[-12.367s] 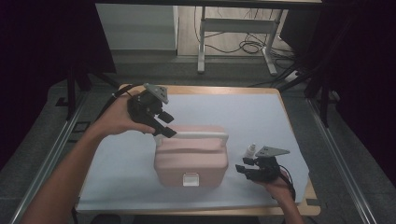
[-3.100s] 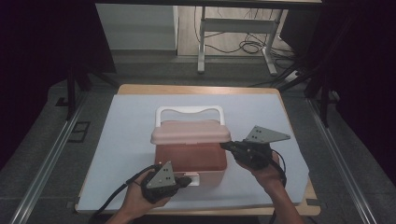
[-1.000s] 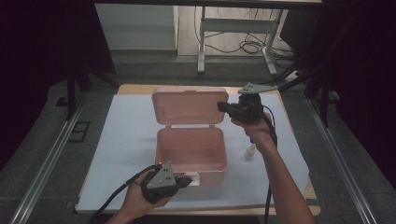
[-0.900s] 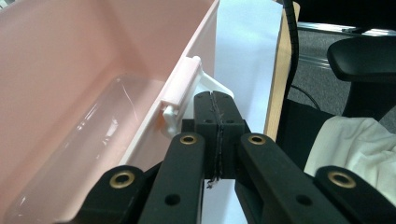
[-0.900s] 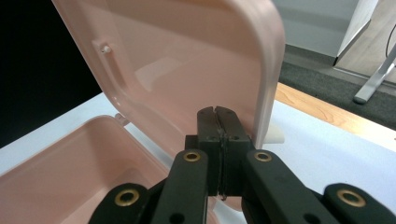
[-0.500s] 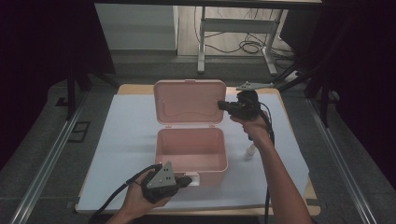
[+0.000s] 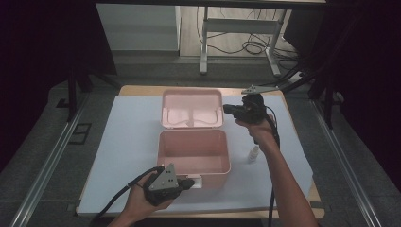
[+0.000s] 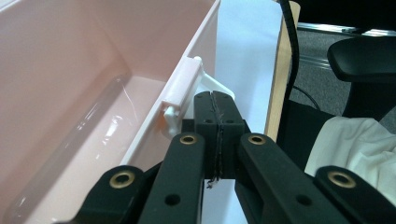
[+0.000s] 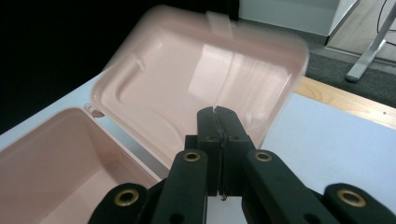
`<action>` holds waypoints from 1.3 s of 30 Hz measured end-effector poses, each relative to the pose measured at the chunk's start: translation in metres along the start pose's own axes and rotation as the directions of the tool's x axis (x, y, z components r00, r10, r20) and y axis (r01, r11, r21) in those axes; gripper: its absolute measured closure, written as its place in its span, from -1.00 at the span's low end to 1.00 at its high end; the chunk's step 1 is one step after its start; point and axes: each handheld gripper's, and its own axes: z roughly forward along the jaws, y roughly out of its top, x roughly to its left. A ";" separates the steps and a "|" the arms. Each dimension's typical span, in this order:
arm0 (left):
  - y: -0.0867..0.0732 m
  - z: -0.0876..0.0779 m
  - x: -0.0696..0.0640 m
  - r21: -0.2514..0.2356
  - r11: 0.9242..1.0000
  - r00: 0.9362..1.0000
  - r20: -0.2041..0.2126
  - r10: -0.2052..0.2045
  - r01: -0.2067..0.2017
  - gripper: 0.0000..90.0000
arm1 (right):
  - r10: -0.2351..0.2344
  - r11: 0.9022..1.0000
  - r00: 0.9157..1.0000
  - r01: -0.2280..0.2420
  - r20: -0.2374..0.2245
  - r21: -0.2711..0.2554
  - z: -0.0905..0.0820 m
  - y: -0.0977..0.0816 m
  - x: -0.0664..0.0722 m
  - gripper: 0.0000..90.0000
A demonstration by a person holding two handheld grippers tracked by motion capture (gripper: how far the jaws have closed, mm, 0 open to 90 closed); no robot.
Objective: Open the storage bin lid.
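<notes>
The pink box point(image 7: 193, 152) sits mid-table on the white sheet point(image 7: 123, 137), lid point(image 7: 191, 108) swung up at its far edge. The left gripper point(image 7: 189, 183) lies at the box's near wall, jaws pressed together on nothing, tips just beside the white latch point(image 8: 181, 93) (contact cannot be determined). The right gripper point(image 7: 228, 109) hangs just right of the raised lid, jaws likewise closed and empty. A small white bottle point(image 7: 254, 153) stands right of the box, near the right forearm.
</notes>
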 end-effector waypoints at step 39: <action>0.003 -0.008 0.007 -0.049 0.998 0.999 0.014 -0.040 0.041 0.70 | -0.022 1.000 1.000 0.022 0.000 0.004 -0.010 -0.021 -0.002 0.96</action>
